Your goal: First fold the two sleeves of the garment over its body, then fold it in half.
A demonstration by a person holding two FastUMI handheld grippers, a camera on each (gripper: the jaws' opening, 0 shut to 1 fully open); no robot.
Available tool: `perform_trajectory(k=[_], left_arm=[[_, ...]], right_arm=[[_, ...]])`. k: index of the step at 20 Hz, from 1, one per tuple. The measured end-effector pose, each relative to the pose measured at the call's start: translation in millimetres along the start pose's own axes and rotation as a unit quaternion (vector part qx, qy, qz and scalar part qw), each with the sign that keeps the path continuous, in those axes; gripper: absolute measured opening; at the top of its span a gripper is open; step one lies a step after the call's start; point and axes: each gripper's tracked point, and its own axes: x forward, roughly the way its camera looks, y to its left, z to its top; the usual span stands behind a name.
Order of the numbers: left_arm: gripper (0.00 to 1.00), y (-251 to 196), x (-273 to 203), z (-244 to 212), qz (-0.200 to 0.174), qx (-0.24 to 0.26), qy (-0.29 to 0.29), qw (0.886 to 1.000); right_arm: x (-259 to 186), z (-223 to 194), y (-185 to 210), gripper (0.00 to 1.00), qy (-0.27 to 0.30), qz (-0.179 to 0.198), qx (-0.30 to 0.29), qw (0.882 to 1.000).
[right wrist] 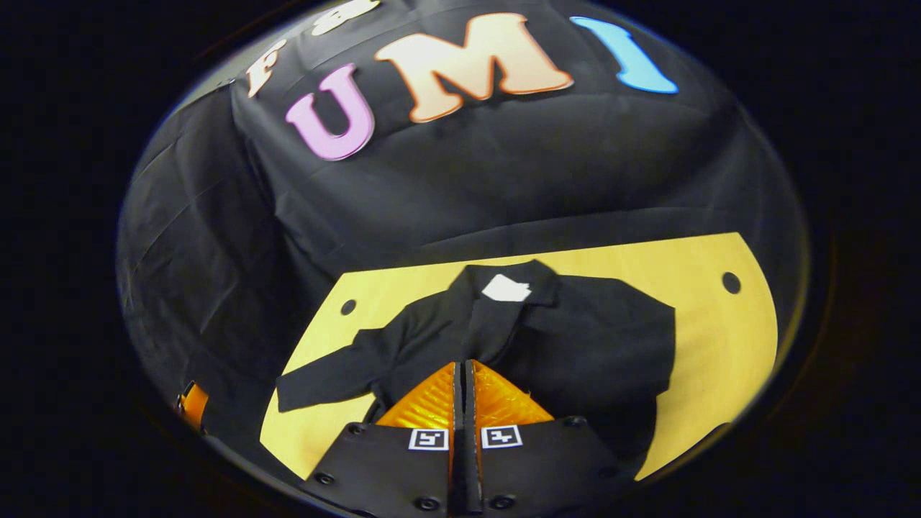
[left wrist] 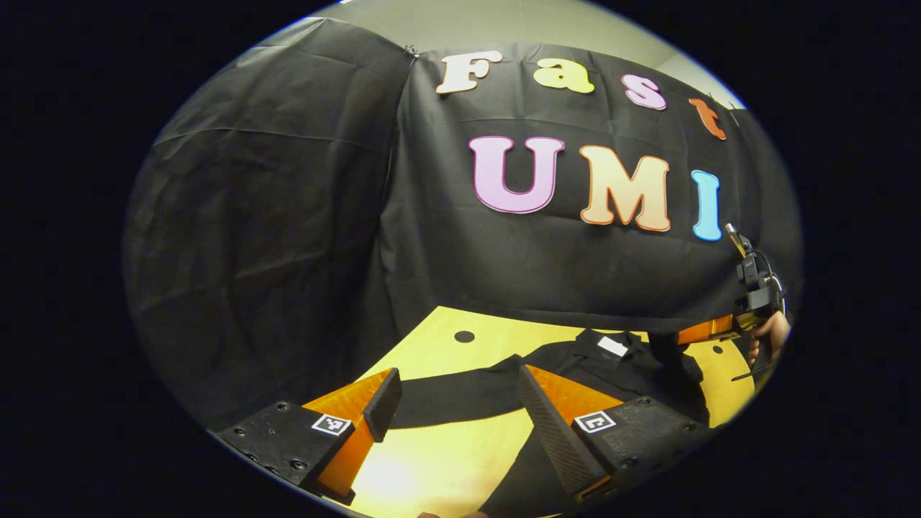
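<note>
Garment (right wrist: 547, 331), black, lies flat on the yellow tabletop (right wrist: 719, 345) with one sleeve (right wrist: 331, 381) stretched outward. Left tool (left wrist: 453, 403) hangs above that sleeve, fingers spread wide and gripping nothing. Right tool (right wrist: 462, 381) has its fingers pressed together over the garment's body; whether they pinch cloth I cannot tell.

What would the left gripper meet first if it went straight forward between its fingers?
Probably the garment's sleeve, which lies across the table just ahead of the open left gripper; depth is unclear.
</note>
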Motion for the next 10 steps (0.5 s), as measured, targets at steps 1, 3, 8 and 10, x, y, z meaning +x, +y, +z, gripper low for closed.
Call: perform_trajectory(k=[1,3,8,10], left_arm=[[0.96,8.4,0.1,-1.7,0.005,-0.002,0.003,1.0],[0.96,21.3,3.1,-6.9,0.015,-0.005,0.007,1.0],[0.96,52.6,13.4,-24.2,0.042,-0.019,0.021,0.999],[0.96,60.1,18.6,-35.3,0.054,-0.029,0.032,0.998]], right_arm=[[7.1,-3.3,13.7,0.02,0.008,0.01,-0.003,1.0],[22.4,-11.1,34.6,0.02,0.02,0.021,-0.006,1.0],[45.2,-27.2,58.3,0.21,0.037,0.023,-0.006,0.999],[48.3,-29.3,61.5,0.48,0.032,0.019,-0.01,0.999]])
